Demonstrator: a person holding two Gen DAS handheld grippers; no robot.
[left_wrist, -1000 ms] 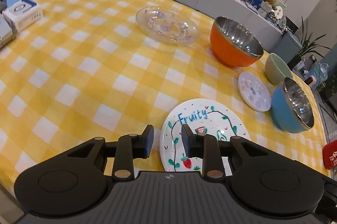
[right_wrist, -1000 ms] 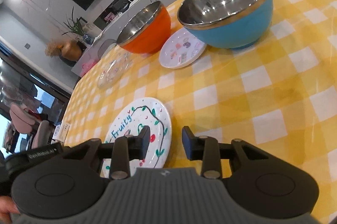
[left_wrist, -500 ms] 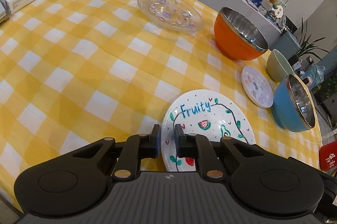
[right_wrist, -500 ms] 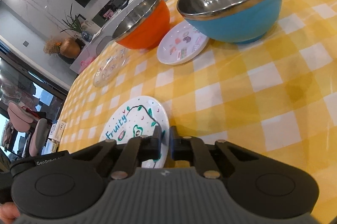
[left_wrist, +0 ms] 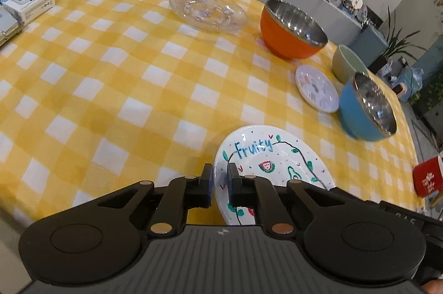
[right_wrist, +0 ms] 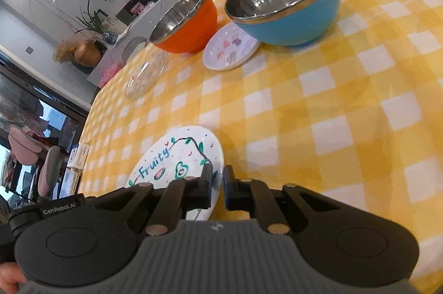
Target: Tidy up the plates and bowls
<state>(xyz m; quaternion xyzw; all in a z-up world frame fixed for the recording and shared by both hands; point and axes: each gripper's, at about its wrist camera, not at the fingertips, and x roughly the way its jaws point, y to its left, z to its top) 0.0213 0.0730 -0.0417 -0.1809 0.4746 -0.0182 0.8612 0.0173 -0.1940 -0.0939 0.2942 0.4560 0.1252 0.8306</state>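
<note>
— So where's the Fruity plate [left_wrist: 272, 164]?
— Near table edge [left_wrist: 83, 200]; left gripper [left_wrist: 220, 182] closing on its left rim, right gripper [right_wrist: 217, 184] clamped opposite.
— Handling?
— Stiff, glazed, likely slippery (breakable too); hold rims.

Left tool [left_wrist: 220, 177] closing, pinching Fruity plate [left_wrist: 274, 164] rim; plate tilted.
</note>
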